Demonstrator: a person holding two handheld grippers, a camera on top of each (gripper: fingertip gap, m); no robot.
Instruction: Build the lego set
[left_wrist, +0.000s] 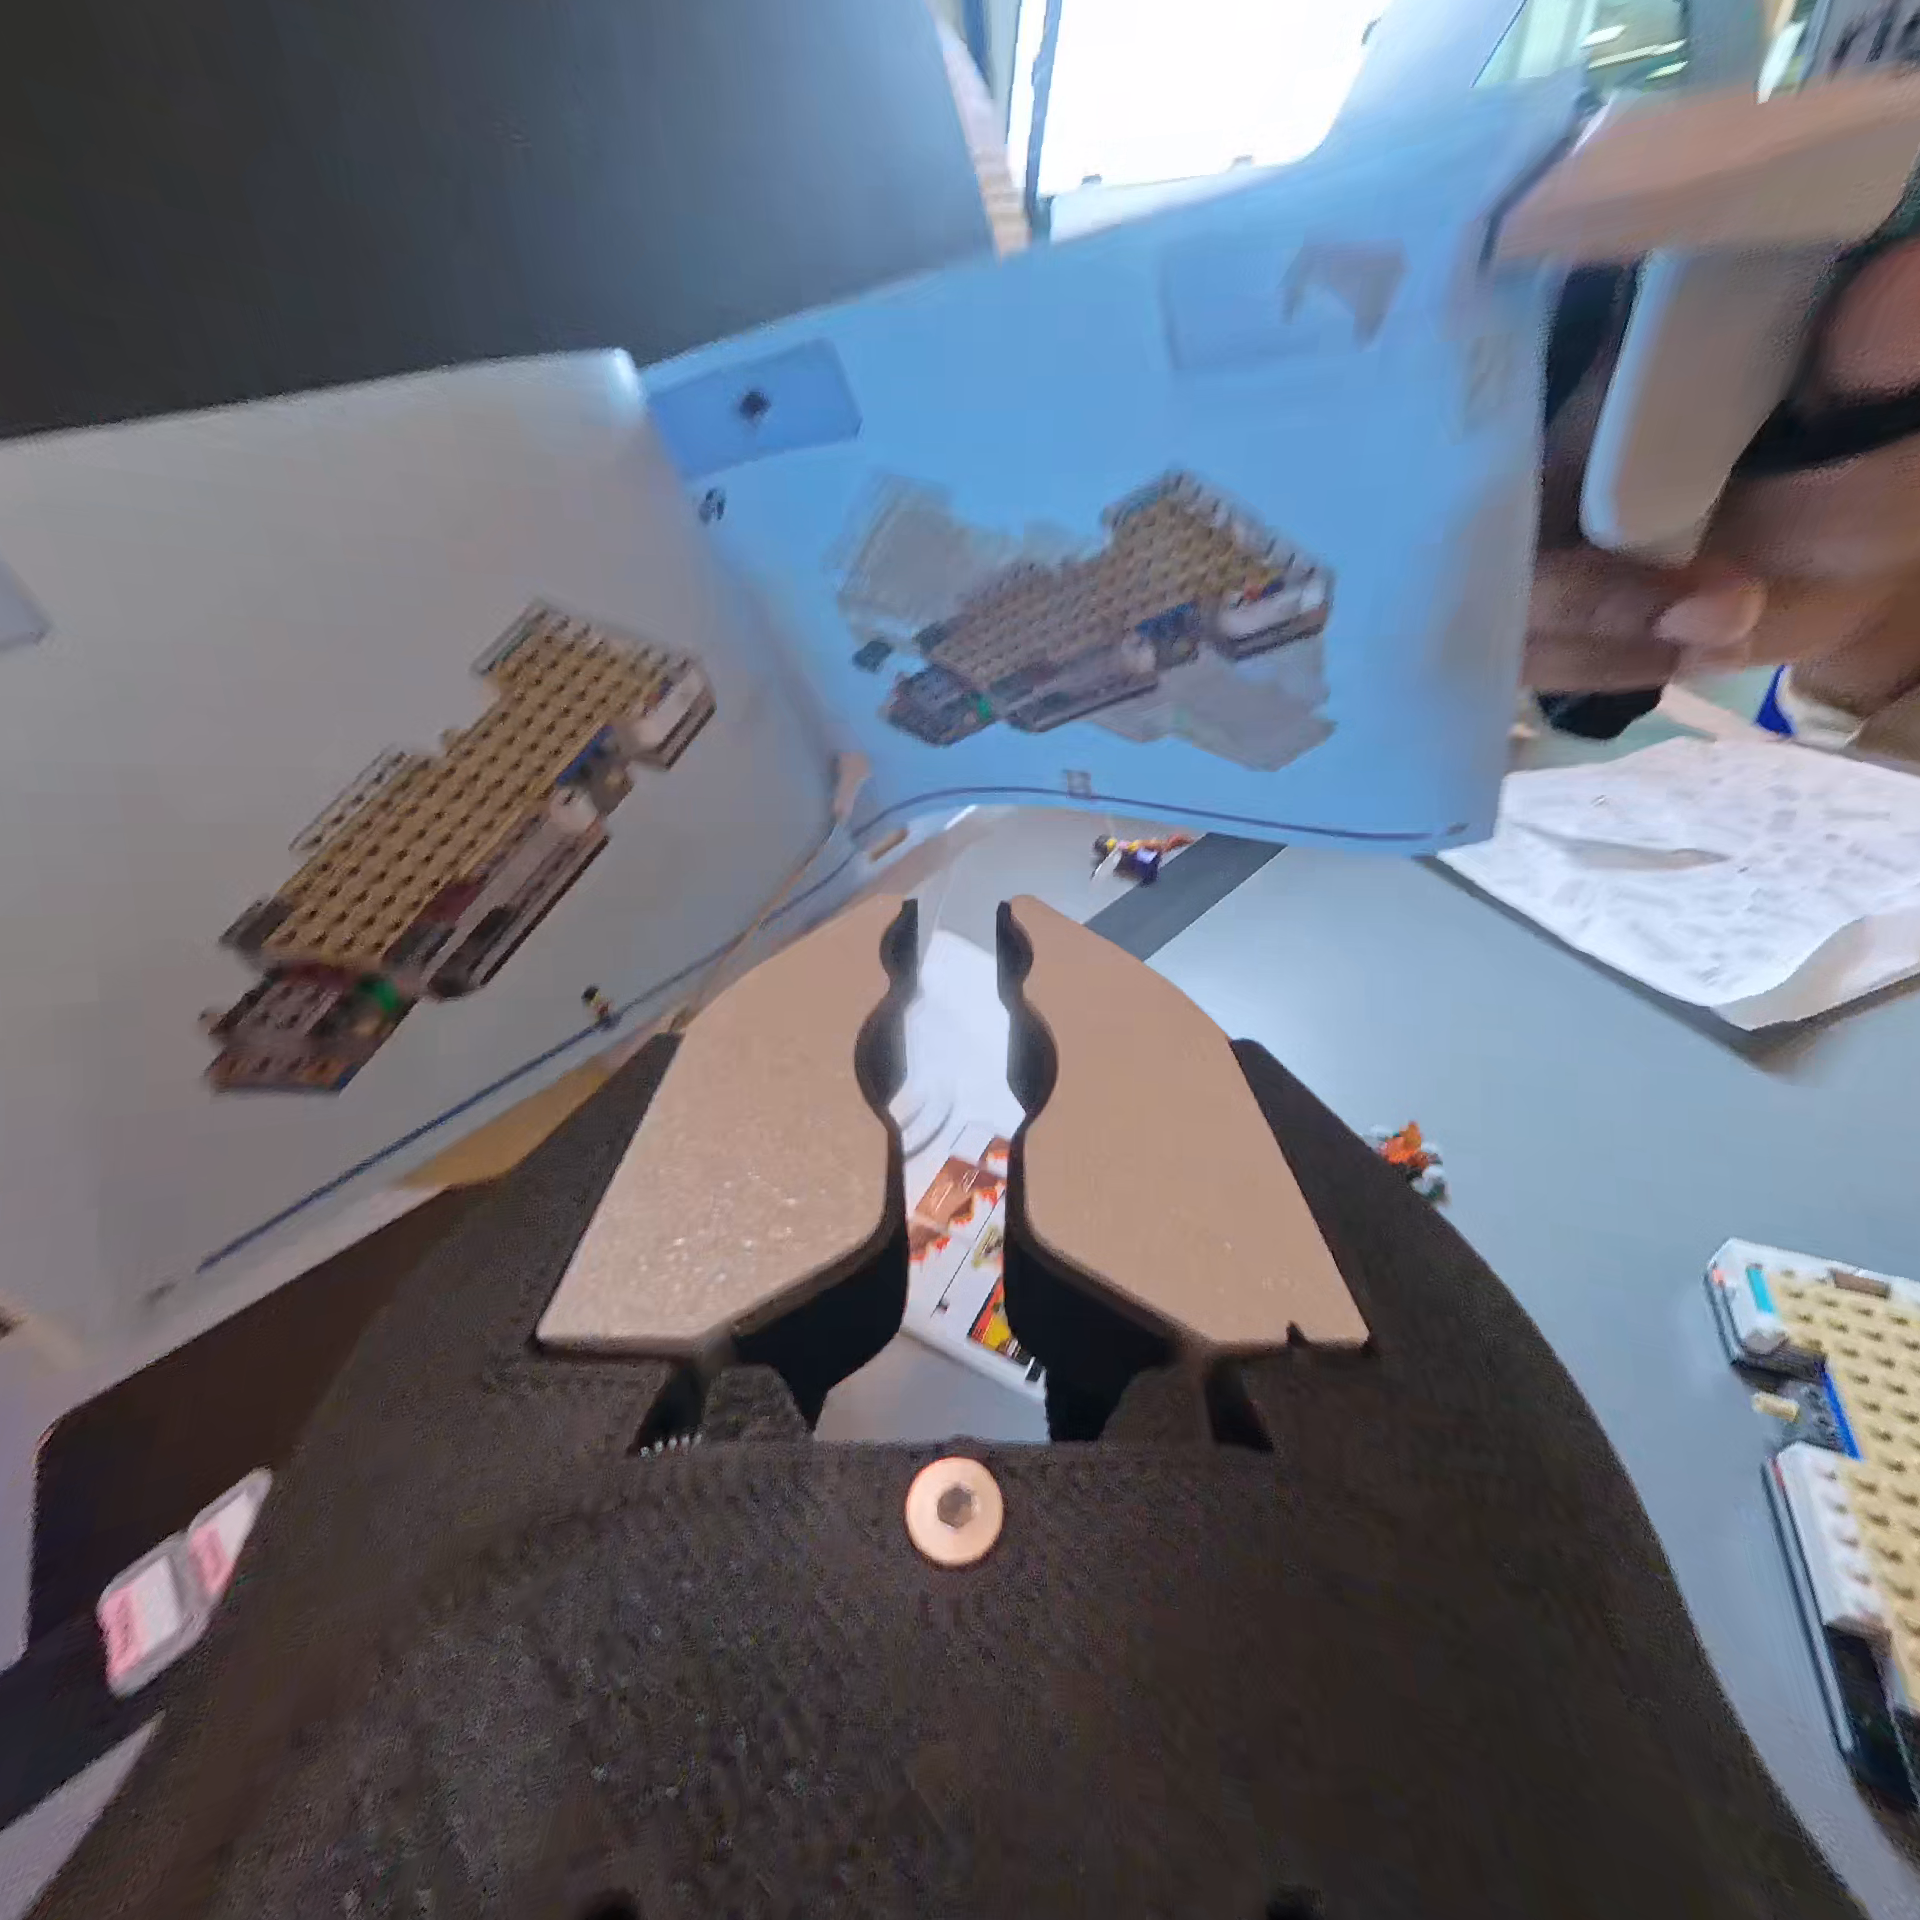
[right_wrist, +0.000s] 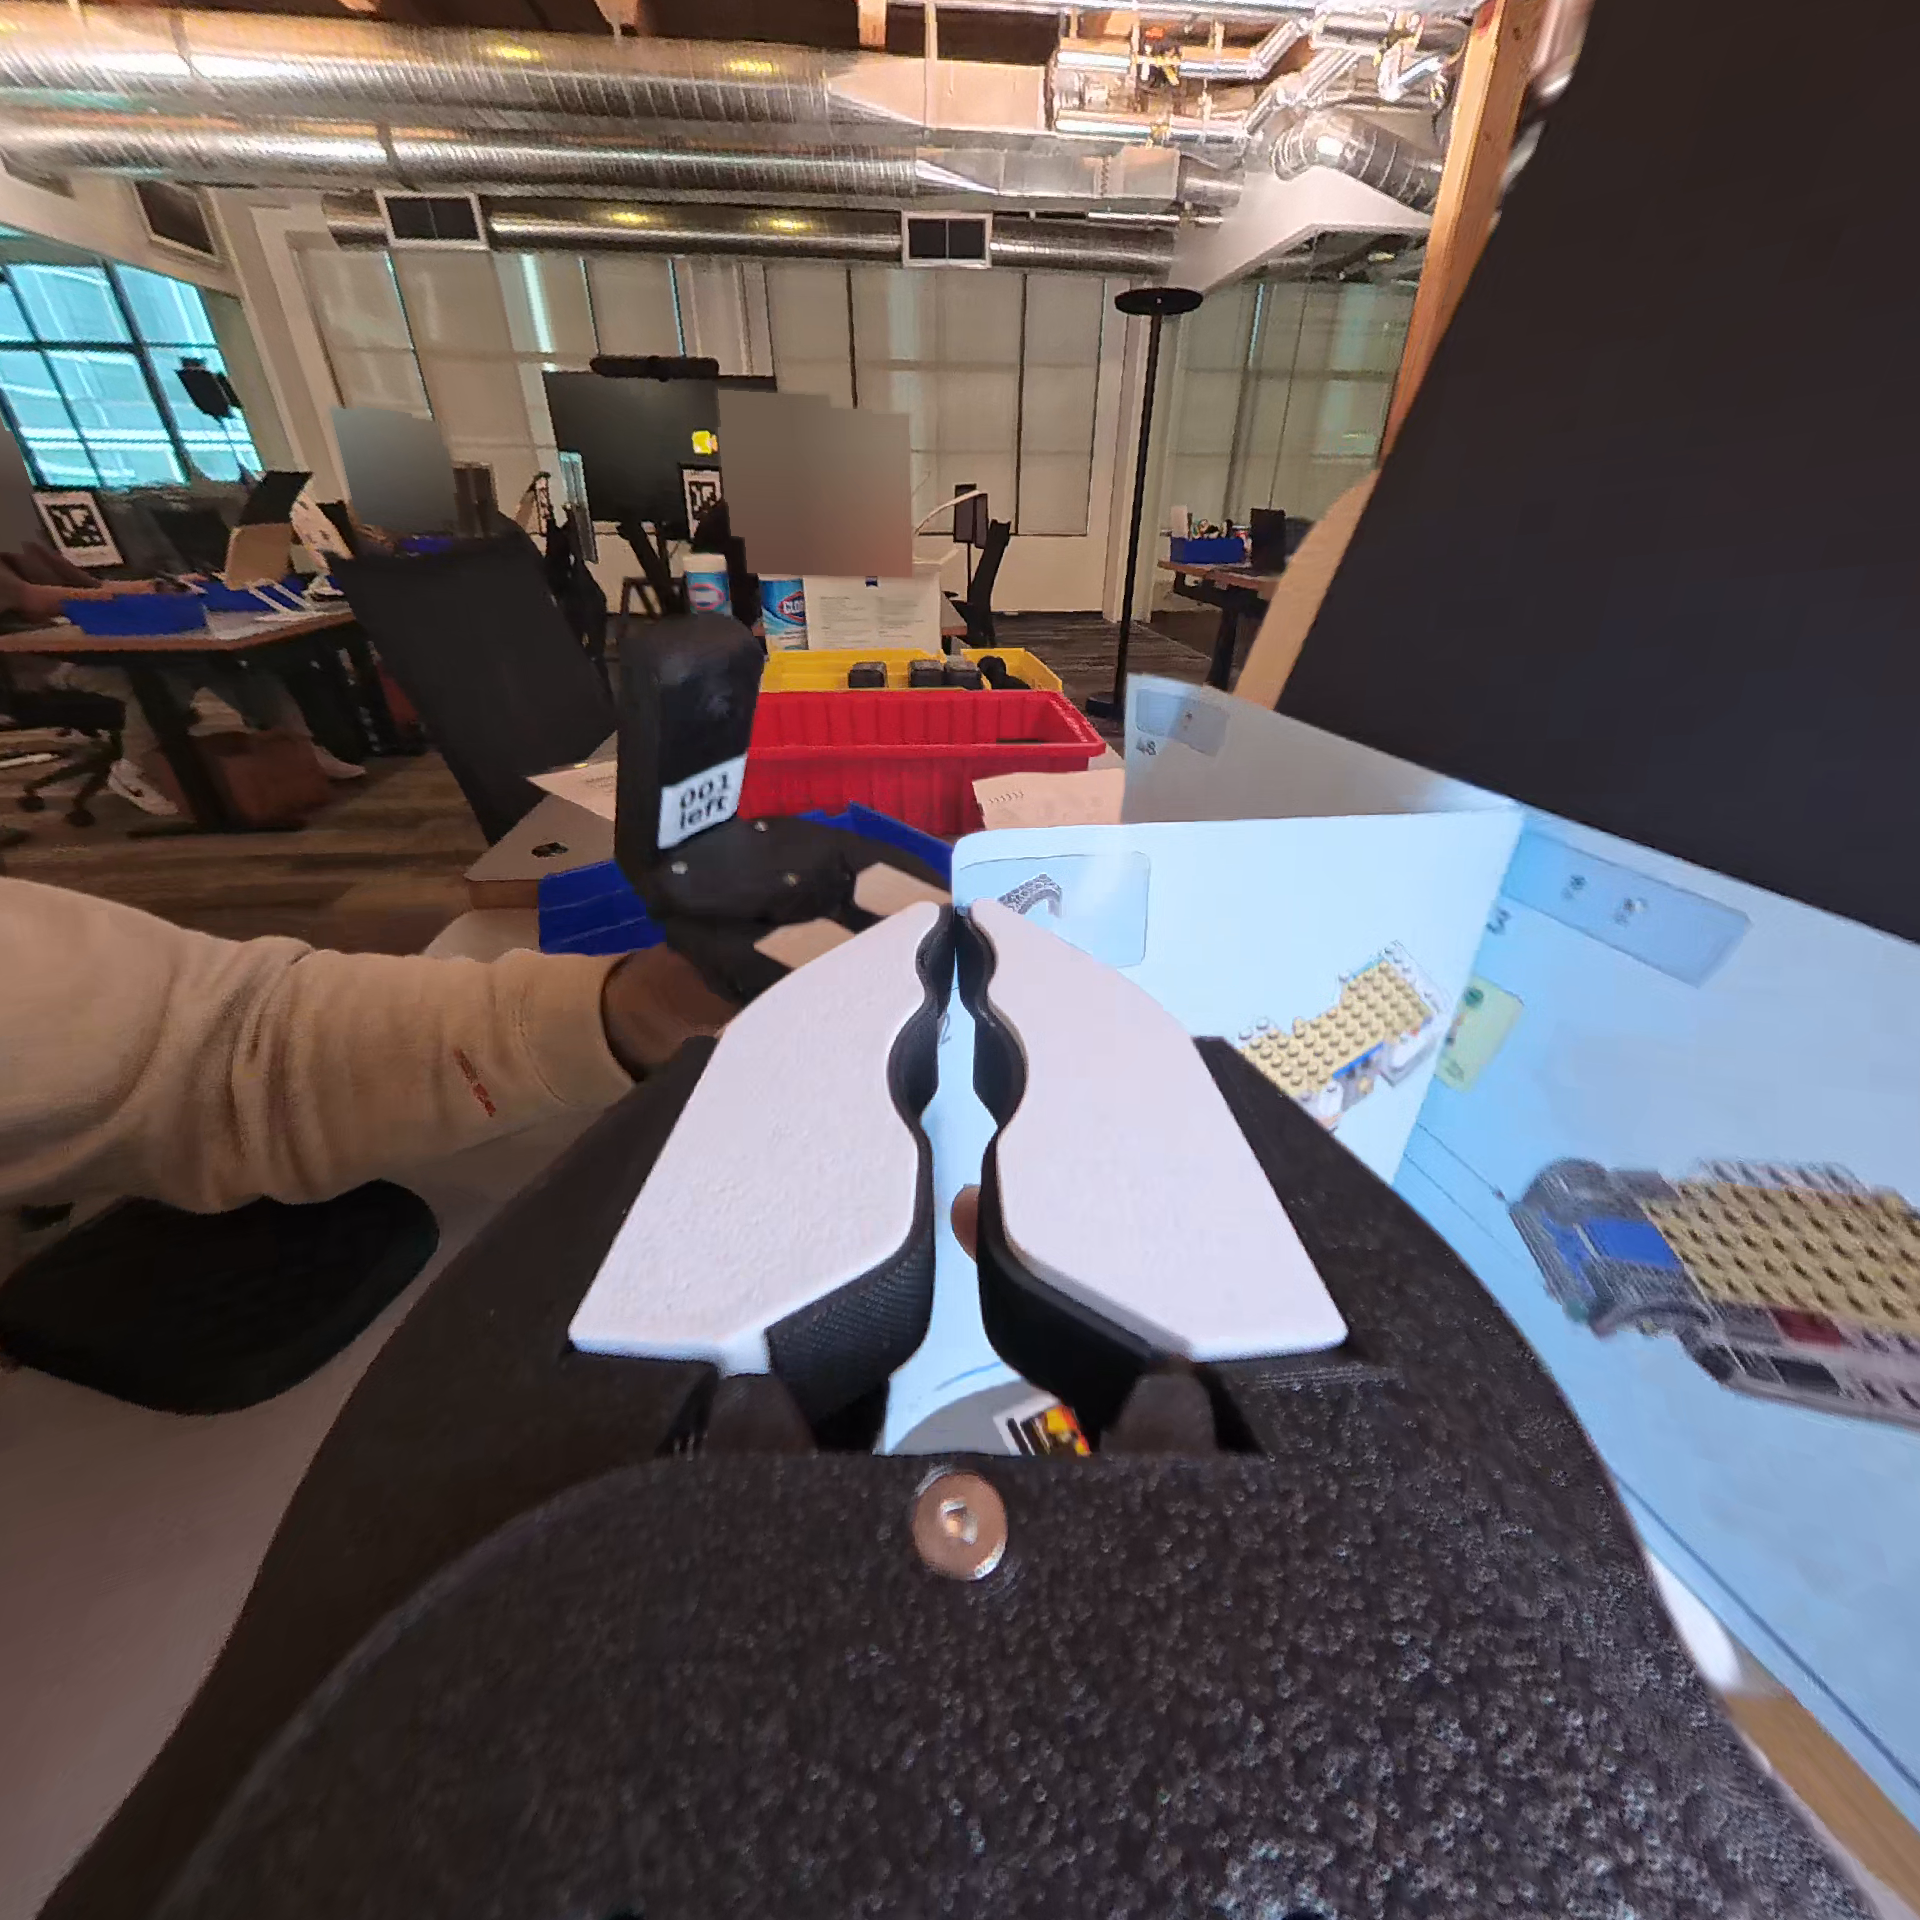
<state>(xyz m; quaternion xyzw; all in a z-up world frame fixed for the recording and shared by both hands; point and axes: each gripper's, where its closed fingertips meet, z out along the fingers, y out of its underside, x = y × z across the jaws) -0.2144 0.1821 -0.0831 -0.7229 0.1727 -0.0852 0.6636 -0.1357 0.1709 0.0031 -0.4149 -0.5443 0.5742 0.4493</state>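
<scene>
An open building-instruction booklet with pale blue pages fills both views. My right gripper (right_wrist: 958, 914) is shut on the corner of one page (right_wrist: 1299, 935) and holds it lifted off the booklet. In the left wrist view that page (left_wrist: 1195, 416) hangs curved above the table, with the right gripper (left_wrist: 1600, 343) blurred at its top right. The booklet's other page (left_wrist: 312, 623) stands at the left. My left gripper (left_wrist: 956, 914) is open, just below the lifted page's lower edge, and grips nothing. It also shows in the right wrist view (right_wrist: 852, 914), left of the page.
On the grey table (left_wrist: 1455, 1039) lie a part-built tan and white brick model (left_wrist: 1818, 1403), a minifigure (left_wrist: 1132, 857), a small orange piece (left_wrist: 1408, 1148) and a folded white sheet (left_wrist: 1714, 862). Red (right_wrist: 914, 748), yellow (right_wrist: 904, 670) and blue (right_wrist: 592, 904) bins stand behind. The tips of one gripper are about 12 centimetres away from the tips of the other.
</scene>
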